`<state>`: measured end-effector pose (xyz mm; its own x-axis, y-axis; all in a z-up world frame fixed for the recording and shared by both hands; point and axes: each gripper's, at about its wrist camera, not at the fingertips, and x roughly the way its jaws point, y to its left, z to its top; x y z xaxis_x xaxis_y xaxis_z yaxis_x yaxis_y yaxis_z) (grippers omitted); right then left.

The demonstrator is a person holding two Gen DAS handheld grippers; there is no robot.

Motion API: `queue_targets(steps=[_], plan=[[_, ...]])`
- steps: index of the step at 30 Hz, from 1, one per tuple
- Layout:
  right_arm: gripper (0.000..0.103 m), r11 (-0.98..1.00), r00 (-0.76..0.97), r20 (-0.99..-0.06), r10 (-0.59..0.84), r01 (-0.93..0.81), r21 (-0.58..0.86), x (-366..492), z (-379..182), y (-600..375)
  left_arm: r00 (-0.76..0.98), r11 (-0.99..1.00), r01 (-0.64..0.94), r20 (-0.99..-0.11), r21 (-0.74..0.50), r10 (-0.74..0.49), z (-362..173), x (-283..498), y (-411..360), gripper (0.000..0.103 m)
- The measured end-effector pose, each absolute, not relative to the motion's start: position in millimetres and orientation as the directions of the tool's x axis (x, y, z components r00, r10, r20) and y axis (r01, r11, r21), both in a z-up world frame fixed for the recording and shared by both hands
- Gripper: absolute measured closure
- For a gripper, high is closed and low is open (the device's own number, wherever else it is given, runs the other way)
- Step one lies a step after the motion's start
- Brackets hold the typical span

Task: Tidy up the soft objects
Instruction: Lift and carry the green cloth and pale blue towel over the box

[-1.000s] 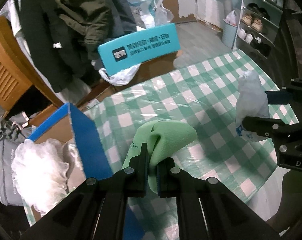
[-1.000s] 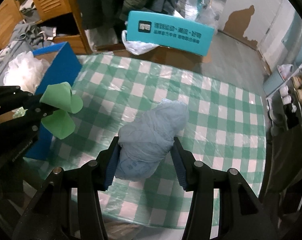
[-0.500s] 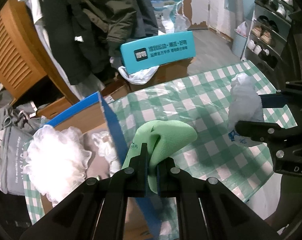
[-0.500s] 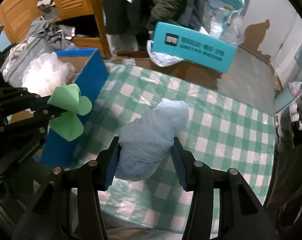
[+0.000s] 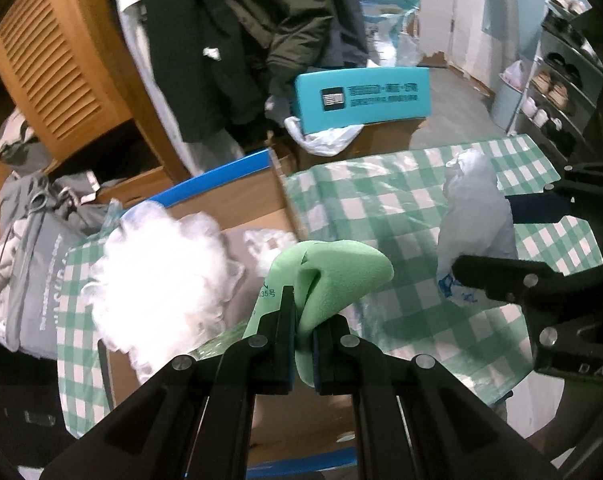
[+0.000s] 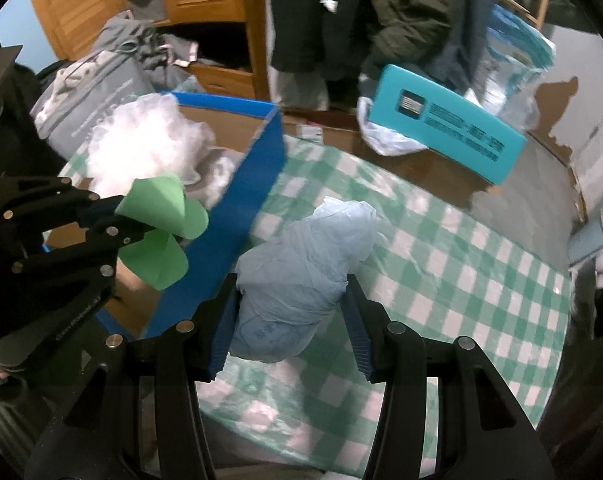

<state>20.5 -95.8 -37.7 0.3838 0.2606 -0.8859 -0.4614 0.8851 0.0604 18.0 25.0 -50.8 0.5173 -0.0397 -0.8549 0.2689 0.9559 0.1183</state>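
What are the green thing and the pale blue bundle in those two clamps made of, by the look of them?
The green piece looks like thin foam sheet: matte, smooth, folding in soft rounded curves. The pale blue bundle looks like thin plastic film, probably a bag: slightly translucent, finely crinkled, faint print low down.

left tongs [image 5: 303,334] pinching green foam [image 5: 333,276], above box [image 5: 229,192]

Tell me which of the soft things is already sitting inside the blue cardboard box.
The fluffy white mesh puff. It lies inside the box, while the folded green foam sheet and the pale blue plastic-bag bundle are each pinched in a claw.
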Motion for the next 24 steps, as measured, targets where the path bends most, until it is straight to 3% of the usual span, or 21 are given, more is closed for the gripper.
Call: queue_targets(steps=[24], plan=[[0.053, 0.796, 0.254, -0.917, 0.308, -0.596, 0.102, 27.0, -59.2, 15.1, 0.432, 0.994, 0.091, -0.902, 0.062, 0.016, -86.0, 14.0, 122.6, 0.096]])
